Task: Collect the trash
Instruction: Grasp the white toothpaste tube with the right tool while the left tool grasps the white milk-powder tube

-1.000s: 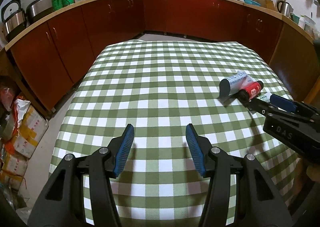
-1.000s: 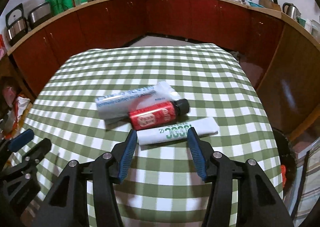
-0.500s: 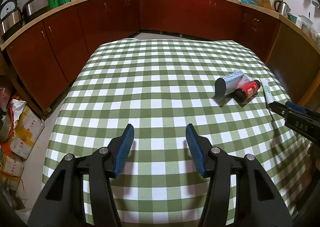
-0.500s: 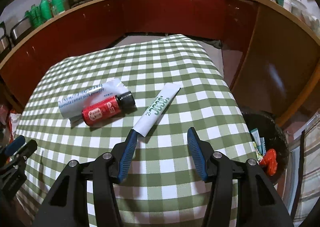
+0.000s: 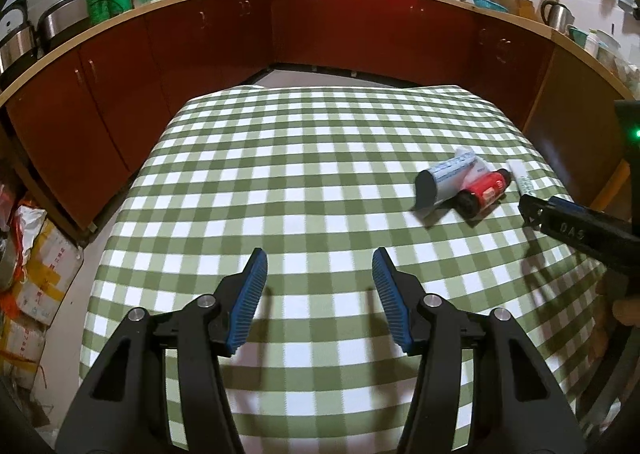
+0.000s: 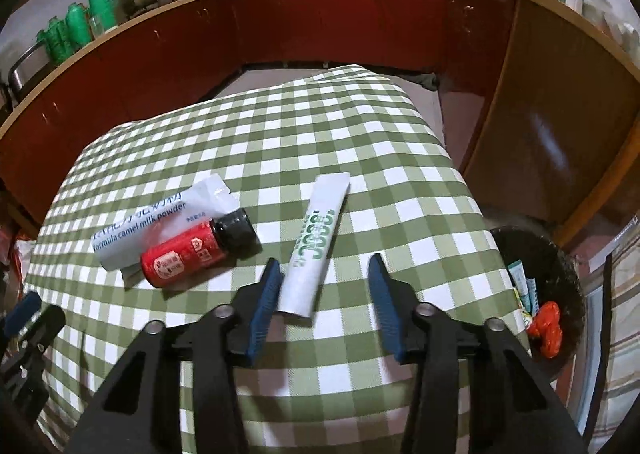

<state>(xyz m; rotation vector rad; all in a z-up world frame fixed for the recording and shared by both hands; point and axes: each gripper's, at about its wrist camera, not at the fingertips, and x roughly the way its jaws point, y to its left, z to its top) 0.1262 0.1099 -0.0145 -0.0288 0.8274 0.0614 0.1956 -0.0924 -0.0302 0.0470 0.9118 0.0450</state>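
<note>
Three pieces of trash lie on the green checked tablecloth: a white milk-powder sachet, a small red bottle with a black cap and a white tube with green print. My right gripper is open, and the near end of the tube lies just inside its left finger. The left gripper is open over bare cloth, well left of the sachet, bottle and tube. The right gripper's tips show at the right edge of the left wrist view.
A dark round bin holding wrappers and a red scrap stands on the floor right of the table. Red-brown cabinets under a crowded counter ring the table. Boxes and bags pile up on the floor at left.
The white tube has swung from lying crosswise to pointing away along the right gripper. The right gripper has turned rightward, bringing the bin into view. The left gripper has drifted slightly.
</note>
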